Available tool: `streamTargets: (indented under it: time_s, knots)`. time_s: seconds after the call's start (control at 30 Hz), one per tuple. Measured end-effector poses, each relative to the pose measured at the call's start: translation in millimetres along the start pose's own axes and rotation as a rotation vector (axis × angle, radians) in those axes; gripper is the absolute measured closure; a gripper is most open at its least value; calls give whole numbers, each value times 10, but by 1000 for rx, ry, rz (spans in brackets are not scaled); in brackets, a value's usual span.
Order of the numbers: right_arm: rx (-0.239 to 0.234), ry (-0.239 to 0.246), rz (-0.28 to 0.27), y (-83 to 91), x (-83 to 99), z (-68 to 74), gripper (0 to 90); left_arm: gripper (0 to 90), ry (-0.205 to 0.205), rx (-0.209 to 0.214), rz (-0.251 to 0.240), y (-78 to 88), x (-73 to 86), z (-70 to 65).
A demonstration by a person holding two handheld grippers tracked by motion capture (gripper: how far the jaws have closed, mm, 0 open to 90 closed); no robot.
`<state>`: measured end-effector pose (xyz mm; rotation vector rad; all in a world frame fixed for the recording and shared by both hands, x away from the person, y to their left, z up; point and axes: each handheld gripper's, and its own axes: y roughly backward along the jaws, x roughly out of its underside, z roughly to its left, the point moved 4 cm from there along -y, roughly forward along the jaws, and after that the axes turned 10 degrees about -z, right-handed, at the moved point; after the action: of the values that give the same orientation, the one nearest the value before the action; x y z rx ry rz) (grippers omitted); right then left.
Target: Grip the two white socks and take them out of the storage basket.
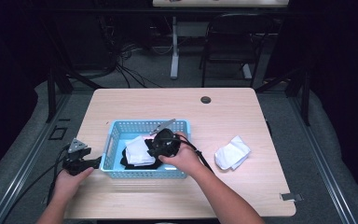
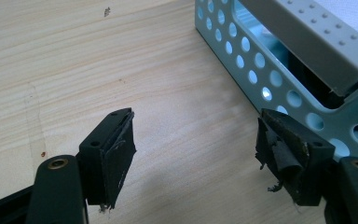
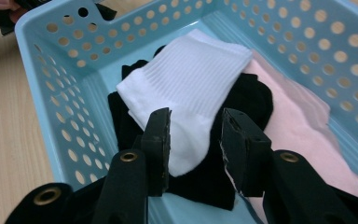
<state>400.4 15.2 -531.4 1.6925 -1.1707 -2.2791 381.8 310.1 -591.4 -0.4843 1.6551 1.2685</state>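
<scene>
- I'm seeing the blue basket (image 1: pixel 144 172) sitting mid-surface (image 1: pixel 242 116), with wide bare wood behind it and to its right.
- The right claw (image 3: pixel 193 140) is hanging inside the basket, jaws parted and gripping nothing; the toe of the white sock (image 3: pixel 186 88) is lying between and beyond them, pads not pressing it.
- That sock is lying on top of black fabric (image 3: pixel 251 100), with pink fabric (image 3: pixel 298 126) beside it toward the far wall of the basket.
- The basket walls are standing close on both sides of the right claw, so there's little sideways room in there.
- The right hand (image 1: pixel 184 156) is reaching over the basket's near rim, forearm angling in from the bottom edge.
- The left claw (image 2: pixel 193 149) is resting outside the basket, just beside its left wall, jaws wide apart and empty over bare wood.
- The left hand (image 1: pixel 72 179) is sitting low near the surface's left edge.
- A second white sock (image 1: pixel 232 153) is lying loose on the surface, well apart to the basket's right.
</scene>
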Motion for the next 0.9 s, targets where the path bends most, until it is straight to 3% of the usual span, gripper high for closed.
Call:
streamTargets:
  time_s: [0.23,0.5,0.73,0.9]
  knots:
    - [-23,25,48,-168,15,68,596,279,0,3,-3,3,-4,0]
    - [-30,32,81,-240,24,72,592,278,1,3,-4,4,-6,0]
    - [-22,99,140,-304,24,107,606,278,-2,6,-6,8,-9,1]
    - [-23,106,159,-344,26,96,618,278,-1,6,-7,8,-11,3]
